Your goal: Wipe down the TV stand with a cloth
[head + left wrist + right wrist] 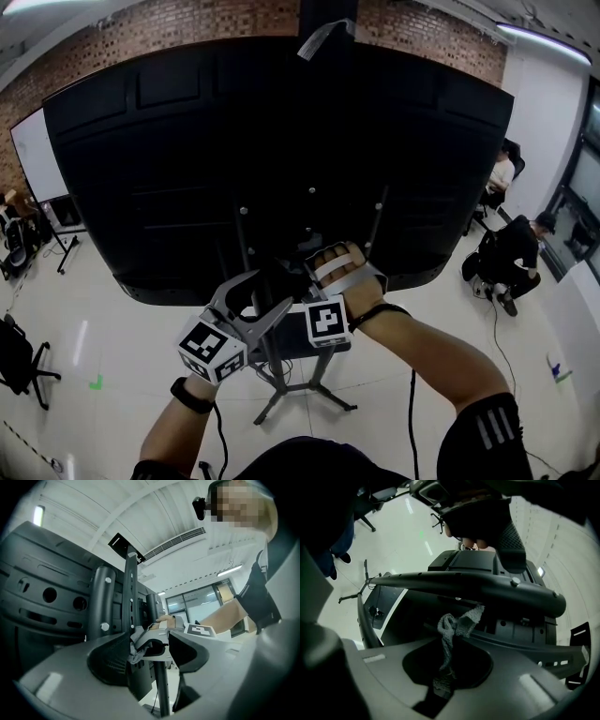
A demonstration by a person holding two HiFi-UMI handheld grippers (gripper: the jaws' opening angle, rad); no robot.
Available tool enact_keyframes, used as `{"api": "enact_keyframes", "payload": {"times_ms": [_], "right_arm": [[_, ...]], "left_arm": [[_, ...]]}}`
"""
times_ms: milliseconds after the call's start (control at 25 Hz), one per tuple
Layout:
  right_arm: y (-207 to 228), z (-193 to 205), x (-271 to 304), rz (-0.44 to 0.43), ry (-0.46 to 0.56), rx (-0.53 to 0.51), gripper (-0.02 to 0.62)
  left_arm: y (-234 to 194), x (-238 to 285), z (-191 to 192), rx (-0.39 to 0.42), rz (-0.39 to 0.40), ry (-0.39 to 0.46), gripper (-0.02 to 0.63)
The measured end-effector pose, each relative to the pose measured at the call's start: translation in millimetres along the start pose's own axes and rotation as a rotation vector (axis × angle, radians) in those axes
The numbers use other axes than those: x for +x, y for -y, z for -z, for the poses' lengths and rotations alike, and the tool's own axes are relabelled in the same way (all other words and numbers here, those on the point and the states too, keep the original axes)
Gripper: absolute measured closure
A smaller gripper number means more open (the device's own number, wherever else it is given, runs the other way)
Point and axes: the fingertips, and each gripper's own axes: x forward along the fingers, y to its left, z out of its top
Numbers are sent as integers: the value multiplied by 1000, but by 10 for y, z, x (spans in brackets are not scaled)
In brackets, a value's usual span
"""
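Pinching a grey cloth between fully closed jaws, the right gripper points at a dark rounded bar of the TV stand. The cloth rises straight out ahead of this gripper in a twisted strip, and its free end reaches the bar's lower edge. The left gripper holds nothing: its jaws stand well apart, framing a thin upright post of the stand just ahead. Beyond its spread jaws, the right gripper's tip and a crumple of the cloth show.
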Motion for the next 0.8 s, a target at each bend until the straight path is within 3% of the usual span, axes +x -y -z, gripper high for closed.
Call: {"api": "enact_keyframes", "payload": {"times_ms": [160,240,360,560,800], "right_arm": [[-204,-25,47,-30,-7,1,561],[-451,15,82,-114,-32,-40,560],[-480,-35,99,-90,-18,-10,561],[-745,-34,101,-188,-31,-15,560],[-578,-110,-158,-140,64,150,560]], "left_arm": [[46,0,186,-21,4,-27,324],[58,-4,246,-35,1,-38,324],[64,-10,329,-49,0,-48,324],[84,-10,398,-56,-6,-57,324],[117,-12,376,-48,-10,-54,324]]}}
